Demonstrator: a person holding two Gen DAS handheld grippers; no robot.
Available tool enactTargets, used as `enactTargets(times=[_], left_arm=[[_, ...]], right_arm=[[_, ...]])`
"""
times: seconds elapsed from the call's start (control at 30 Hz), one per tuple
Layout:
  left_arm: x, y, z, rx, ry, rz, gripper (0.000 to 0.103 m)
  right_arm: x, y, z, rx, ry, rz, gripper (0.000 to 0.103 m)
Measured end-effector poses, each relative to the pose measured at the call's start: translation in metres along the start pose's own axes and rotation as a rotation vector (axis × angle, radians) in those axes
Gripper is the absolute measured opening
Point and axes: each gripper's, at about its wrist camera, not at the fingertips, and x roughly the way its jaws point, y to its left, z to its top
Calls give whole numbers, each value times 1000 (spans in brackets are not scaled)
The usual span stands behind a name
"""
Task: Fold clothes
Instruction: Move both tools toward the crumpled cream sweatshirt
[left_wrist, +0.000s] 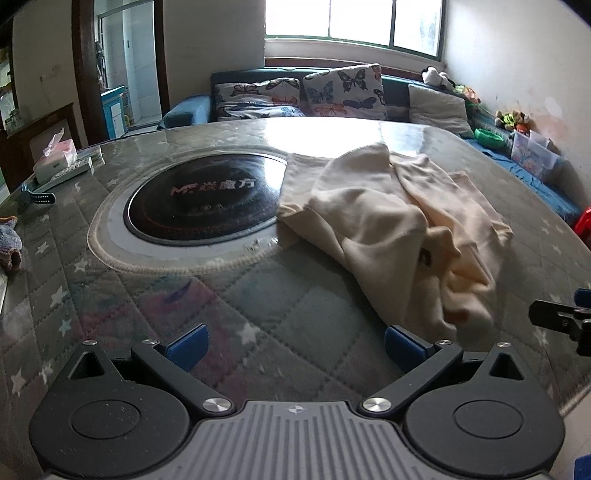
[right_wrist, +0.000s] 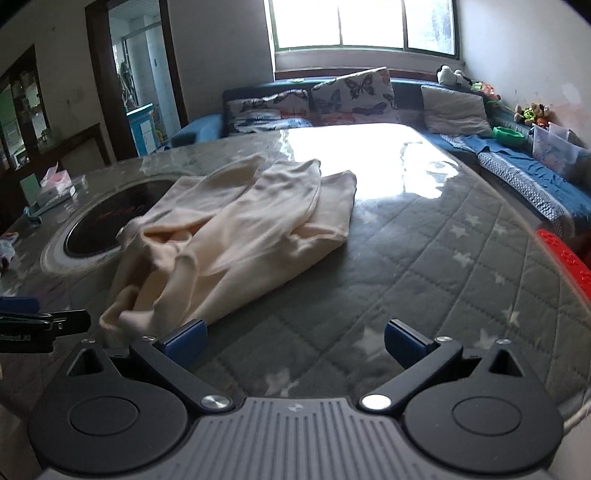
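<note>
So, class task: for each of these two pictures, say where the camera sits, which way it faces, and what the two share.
Left wrist: sits on the left tongs, facing the window across the table; cream garment ahead-right; own open blue pads show, right tongs at the right edge.
Right wrist: sits on the right tongs, facing likewise; garment ahead-left; open pads, left tongs at the left edge.
Shared: garment, black hob, sofa.

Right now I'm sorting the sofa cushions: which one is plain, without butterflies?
The grey cushion at the right end; the other two carry butterfly prints.
</note>
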Motion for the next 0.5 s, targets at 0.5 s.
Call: enactTargets(times=[0.5], left_arm=[[-13, -21, -21, 41, 20, -3, 103]], right_arm=[[-14, 12, -21, -27, 1, 12, 103]])
